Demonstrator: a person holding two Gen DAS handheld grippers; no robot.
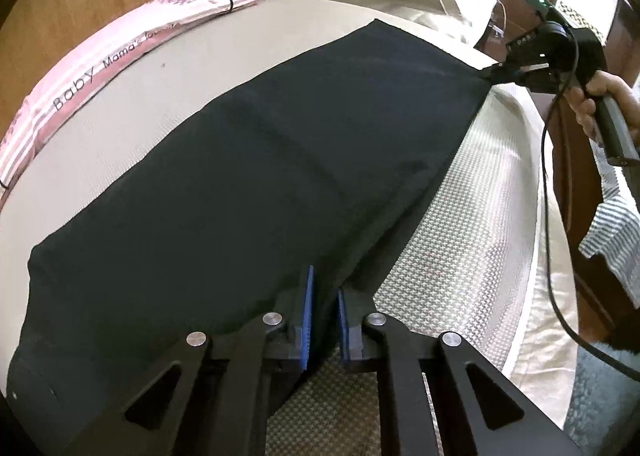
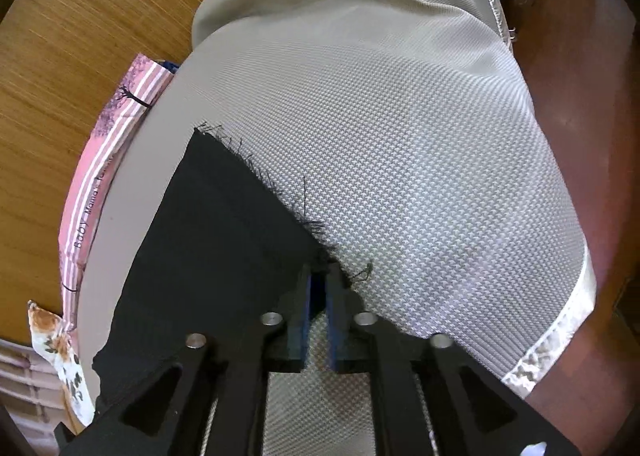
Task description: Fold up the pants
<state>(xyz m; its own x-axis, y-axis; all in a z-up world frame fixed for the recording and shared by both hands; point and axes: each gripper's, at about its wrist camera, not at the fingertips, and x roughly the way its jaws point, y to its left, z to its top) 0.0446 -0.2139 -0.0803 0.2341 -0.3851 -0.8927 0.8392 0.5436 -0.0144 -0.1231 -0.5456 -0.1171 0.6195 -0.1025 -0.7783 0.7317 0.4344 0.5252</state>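
The black pants (image 1: 248,160) lay flat along the bed (image 1: 460,224), the left gripper (image 1: 325,320) clenched on their near edge and the right gripper (image 2: 318,296) pinching the frayed hem corner, apparently to keep the cloth taut for folding.

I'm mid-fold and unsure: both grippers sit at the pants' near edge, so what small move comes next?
Probably lift both corners together and carry them toward the far edge. The left gripper and right gripper each pinch the black pants, which lie flat on the bed cover.
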